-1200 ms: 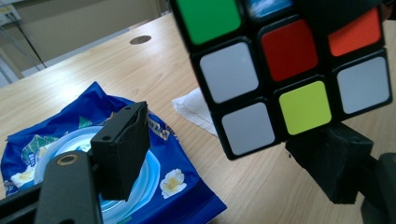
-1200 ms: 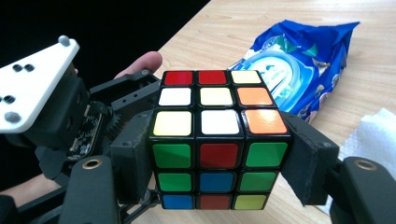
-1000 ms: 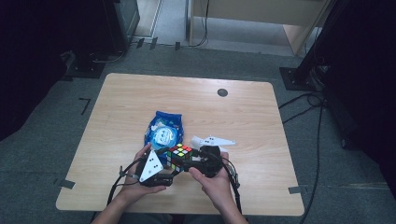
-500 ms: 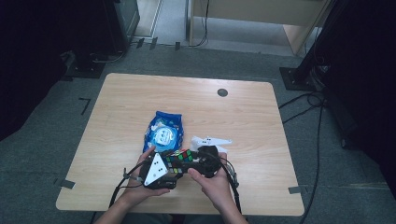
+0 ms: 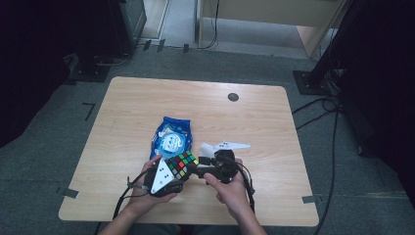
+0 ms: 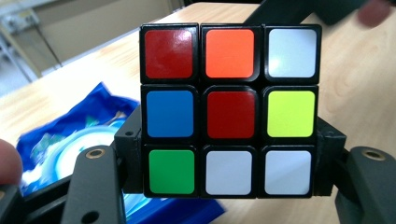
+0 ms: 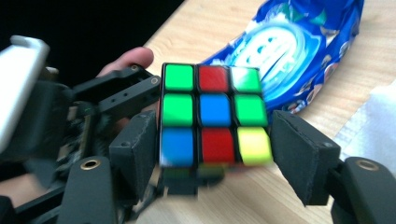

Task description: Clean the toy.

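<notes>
A scrambled colour cube (image 5: 182,164) is held just above the table's front edge between both hands. My left gripper (image 5: 175,172) comes at it from the left. Its jaws have just been closing, and in the left gripper view its pads (image 6: 130,154) press on both sides of the cube (image 6: 231,109). My right gripper (image 5: 198,169) reaches in from the right. In the right gripper view it (image 7: 217,151) is shut on the cube (image 7: 212,114), which looks slightly blurred. The left gripper's black linkage (image 7: 112,98) is behind the cube.
A blue snack bag (image 5: 172,137) lies flat just beyond the cube. A white pointed scrap (image 5: 222,146) lies to the bag's right. A dark round spot (image 5: 233,97) marks the far side of the wooden table (image 5: 147,98). Cables trail over the front edge.
The left gripper has edged right, up against the cube. The cube and the right hand have stayed about where they were.
</notes>
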### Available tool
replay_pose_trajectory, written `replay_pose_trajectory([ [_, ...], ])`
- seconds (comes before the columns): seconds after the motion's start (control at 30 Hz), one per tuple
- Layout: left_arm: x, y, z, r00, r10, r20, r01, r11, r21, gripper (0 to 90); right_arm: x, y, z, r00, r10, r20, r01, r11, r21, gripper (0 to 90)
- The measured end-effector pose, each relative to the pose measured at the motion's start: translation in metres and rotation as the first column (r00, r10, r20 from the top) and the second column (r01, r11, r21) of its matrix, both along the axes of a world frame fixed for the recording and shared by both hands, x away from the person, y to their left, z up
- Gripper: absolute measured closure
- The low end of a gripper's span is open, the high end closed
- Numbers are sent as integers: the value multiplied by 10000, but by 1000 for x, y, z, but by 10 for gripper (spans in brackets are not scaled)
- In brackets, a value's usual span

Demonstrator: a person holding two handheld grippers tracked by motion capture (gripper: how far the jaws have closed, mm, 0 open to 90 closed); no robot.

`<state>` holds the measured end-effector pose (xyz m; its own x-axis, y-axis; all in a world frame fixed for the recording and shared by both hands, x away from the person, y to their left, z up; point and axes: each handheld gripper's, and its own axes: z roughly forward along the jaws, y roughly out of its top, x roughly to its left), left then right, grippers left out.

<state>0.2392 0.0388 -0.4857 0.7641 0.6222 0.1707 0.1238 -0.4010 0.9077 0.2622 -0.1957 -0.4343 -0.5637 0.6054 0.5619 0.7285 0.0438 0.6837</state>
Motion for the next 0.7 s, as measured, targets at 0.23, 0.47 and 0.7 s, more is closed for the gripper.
replay_pose_trajectory([
  [0.23, 9, 16, 4, 9987, 397, -311, -413, 9977, -531, 338, 9, -27, -6, 9799, -1756, 953, 1859, 9760, -1135, 369],
  [0.47, 8, 13, 2, 9986, 330, -403, -348, 9985, -425, 338, 21, -23, -64, 9223, -3634, 1312, 3860, 8513, -3553, 337],
  [0.7, 8, 13, 0, 9986, 240, -473, -261, 9987, -431, 338, 21, -14, -80, 9150, -3297, 2326, 4034, 7607, -5085, 575],
])
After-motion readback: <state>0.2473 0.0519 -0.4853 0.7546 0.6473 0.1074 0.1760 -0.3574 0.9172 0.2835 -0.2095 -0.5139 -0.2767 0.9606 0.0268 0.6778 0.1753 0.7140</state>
